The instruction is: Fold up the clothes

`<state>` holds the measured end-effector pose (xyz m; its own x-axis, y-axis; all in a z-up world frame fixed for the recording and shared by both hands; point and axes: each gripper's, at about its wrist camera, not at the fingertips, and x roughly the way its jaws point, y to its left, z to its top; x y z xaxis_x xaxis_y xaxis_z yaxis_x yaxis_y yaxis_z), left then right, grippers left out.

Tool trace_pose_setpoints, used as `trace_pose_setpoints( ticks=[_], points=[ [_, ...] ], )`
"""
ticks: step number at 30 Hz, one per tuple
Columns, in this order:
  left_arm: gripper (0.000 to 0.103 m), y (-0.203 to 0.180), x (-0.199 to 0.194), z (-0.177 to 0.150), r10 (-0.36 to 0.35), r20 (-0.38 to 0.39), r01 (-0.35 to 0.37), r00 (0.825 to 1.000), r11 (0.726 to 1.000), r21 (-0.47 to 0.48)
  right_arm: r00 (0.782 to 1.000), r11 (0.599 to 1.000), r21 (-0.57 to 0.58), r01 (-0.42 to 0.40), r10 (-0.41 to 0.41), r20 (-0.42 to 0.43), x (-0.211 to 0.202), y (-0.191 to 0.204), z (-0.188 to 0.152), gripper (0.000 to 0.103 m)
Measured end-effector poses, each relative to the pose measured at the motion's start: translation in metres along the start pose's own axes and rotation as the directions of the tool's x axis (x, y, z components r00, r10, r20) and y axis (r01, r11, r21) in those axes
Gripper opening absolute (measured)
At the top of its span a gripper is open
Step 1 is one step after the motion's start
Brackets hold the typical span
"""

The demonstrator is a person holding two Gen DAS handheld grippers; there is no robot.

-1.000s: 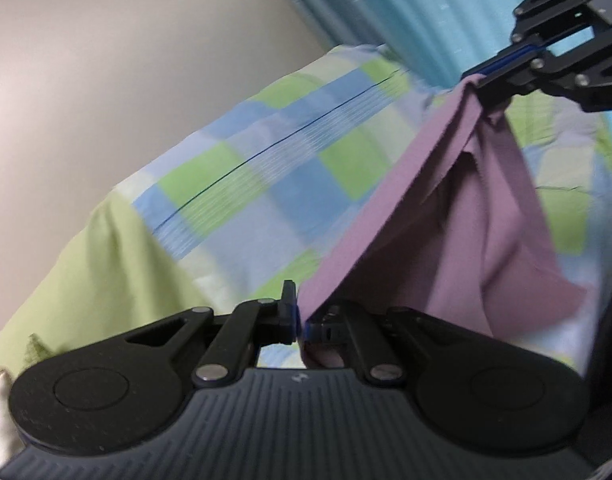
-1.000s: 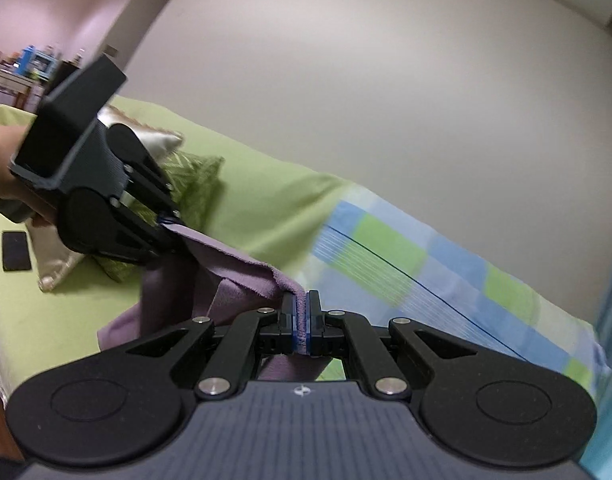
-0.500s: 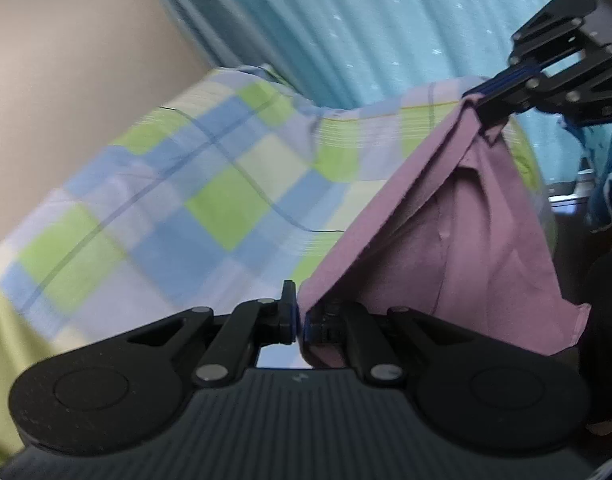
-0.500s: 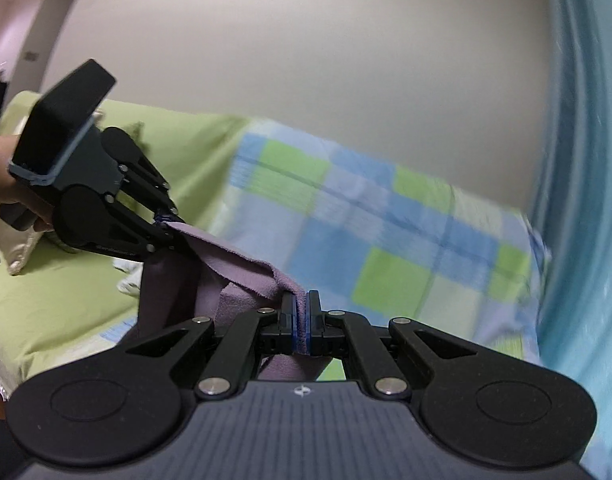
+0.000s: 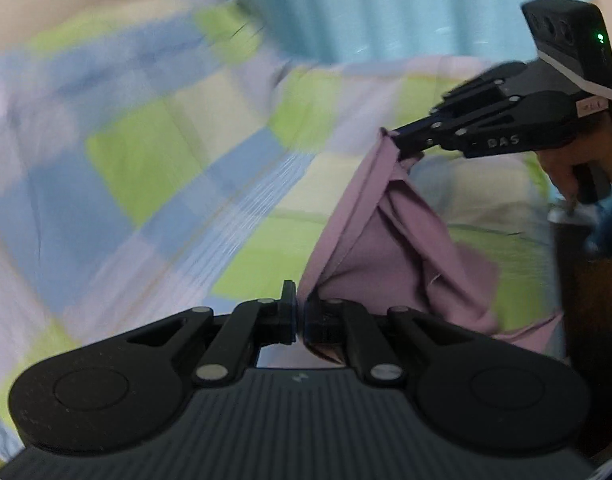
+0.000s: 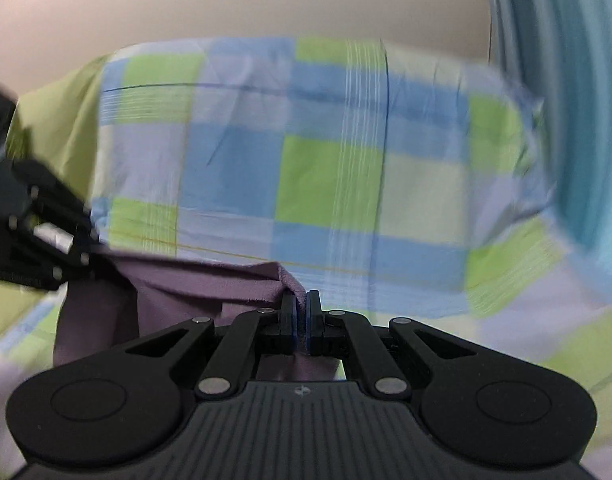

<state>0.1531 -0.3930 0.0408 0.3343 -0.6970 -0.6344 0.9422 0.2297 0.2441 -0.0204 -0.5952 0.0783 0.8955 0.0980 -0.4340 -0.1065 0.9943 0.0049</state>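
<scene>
Above the bed, one purple cloth hangs stretched between two grippers, clear of the checked blanket at its top edge. Whether its lower folds touch the bedding cannot be told.

Left gripper: jaws closed to a narrow slit, pinching one corner of the cloth. Right gripper: jaws closed tight on another corner, a strip of purple fabric visible between the blue pads.

Orientation: the taut top edge forms the long axis of the cloth. In the left wrist view it runs from the near jaws up and to the right to the right gripper. In the right wrist view it runs nearly level, leftward to the left gripper. The rest of the fabric falls below this edge in loose, bunched folds.

View differences: the left wrist view shows the person's hand on the right gripper's handle, a green light on its housing, and the blue curtain along the top. The right wrist view shows a beige wall above the blanket, a plain green sheet at left, and the curtain at right; the left gripper appears only in part there, blurred at the frame edge. Both views are smeared in the background.

Count: one cloth, two grippers, one blanket, one curtain.
</scene>
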Motion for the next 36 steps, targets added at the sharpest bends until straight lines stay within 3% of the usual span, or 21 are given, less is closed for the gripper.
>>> trace_pose_setpoints(
  ticks=[2,3,4,8,10,12,14,15,17,19,20,21,22,25,26,28,29,30,31,34,36],
  points=[
    [0.003,0.031,0.013,-0.014,0.007,-0.053,-0.012,0.999,0.995,-0.098,0.999,0.999,0.047,-0.014,0.016,-0.050,0.021,-0.007,0.001,0.007],
    [0.003,0.048,0.020,-0.023,0.012,-0.095,-0.027,0.995,0.988,-0.152,0.997,0.997,0.071,-0.019,0.025,-0.074,0.031,-0.011,0.001,0.023],
    [0.003,0.060,0.024,-0.032,0.015,-0.137,-0.041,0.990,0.981,-0.192,0.995,0.995,0.095,-0.025,0.034,-0.099,0.041,-0.014,0.002,0.030],
    [0.006,0.090,0.041,-0.071,-0.019,-0.322,-0.082,0.946,0.951,-0.297,0.978,0.981,0.191,-0.040,0.077,-0.192,0.083,-0.028,0.004,0.034],
    [0.010,0.093,0.041,-0.086,-0.019,-0.388,-0.104,0.921,0.951,-0.292,0.966,0.970,0.238,-0.043,0.101,-0.237,0.104,-0.035,0.005,0.042],
    [0.013,0.095,0.038,-0.095,-0.024,-0.439,-0.121,0.898,0.947,-0.298,0.952,0.957,0.286,-0.044,0.127,-0.280,0.124,-0.042,0.006,0.042],
    [0.013,0.098,0.033,-0.094,-0.019,-0.466,-0.133,0.885,0.948,-0.291,0.921,0.942,0.335,-0.009,0.138,-0.363,0.111,-0.044,-0.017,0.042],
    [0.014,0.098,0.030,-0.089,-0.018,-0.463,-0.125,0.886,0.953,-0.275,0.903,0.934,0.357,0.010,0.145,-0.404,0.104,-0.045,-0.029,0.042],
    [0.021,0.095,0.021,-0.075,-0.036,-0.413,-0.080,0.910,0.962,-0.260,0.885,0.901,0.433,0.027,0.180,-0.430,0.089,-0.045,-0.046,0.042],
    [0.038,0.086,0.019,-0.058,-0.112,-0.332,0.034,0.936,0.972,-0.232,0.867,0.863,0.505,0.037,0.223,-0.445,0.075,-0.042,-0.061,0.046],
    [0.051,0.081,0.020,-0.051,-0.153,-0.295,0.092,0.943,0.973,-0.211,0.860,0.850,0.526,0.034,0.243,-0.448,0.072,-0.038,-0.065,0.046],
    [0.060,0.073,0.023,-0.045,-0.194,-0.270,0.151,0.943,0.973,-0.172,0.855,0.837,0.546,0.030,0.261,-0.447,0.069,-0.033,-0.070,0.046],
    [0.063,0.066,0.027,-0.040,-0.235,-0.247,0.208,0.940,0.969,-0.130,0.849,0.841,0.541,0.023,0.269,-0.455,0.069,-0.026,-0.072,0.047],
    [0.063,0.048,0.047,-0.036,-0.321,-0.241,0.337,0.916,0.941,0.026,0.828,0.854,0.521,0.002,0.290,-0.480,0.071,-0.006,-0.078,0.052],
    [0.063,0.045,0.055,-0.038,-0.345,-0.258,0.369,0.903,0.928,0.049,0.819,0.875,0.484,-0.005,0.281,-0.500,0.071,0.001,-0.079,0.053],
    [0.061,0.041,0.070,-0.043,-0.382,-0.296,0.426,0.876,0.899,0.102,0.807,0.896,0.443,-0.007,0.267,-0.527,0.068,0.009,-0.083,0.057],
    [0.048,0.039,0.074,-0.047,-0.392,-0.322,0.448,0.862,0.886,0.122,0.801,0.906,0.423,-0.008,0.259,-0.540,0.066,0.012,-0.085,0.064],
    [0.015,0.040,0.078,-0.051,-0.407,-0.352,0.473,0.843,0.873,0.123,0.799,0.909,0.417,0.014,0.240,-0.550,0.063,0.012,-0.089,0.068],
    [0.003,0.040,0.080,-0.052,-0.411,-0.373,0.483,0.832,0.868,0.120,0.799,0.904,0.425,0.034,0.232,-0.555,0.059,0.010,-0.094,0.068],
    [0.000,0.042,0.067,-0.056,-0.419,-0.372,0.498,0.828,0.855,0.143,0.802,0.847,0.520,0.107,0.235,-0.548,0.050,0.002,-0.107,0.068],
    [0.000,0.045,0.050,-0.062,-0.430,-0.380,0.513,0.819,0.845,0.150,0.816,0.773,0.619,0.142,0.262,-0.515,0.046,-0.004,-0.117,0.068]
  ],
)
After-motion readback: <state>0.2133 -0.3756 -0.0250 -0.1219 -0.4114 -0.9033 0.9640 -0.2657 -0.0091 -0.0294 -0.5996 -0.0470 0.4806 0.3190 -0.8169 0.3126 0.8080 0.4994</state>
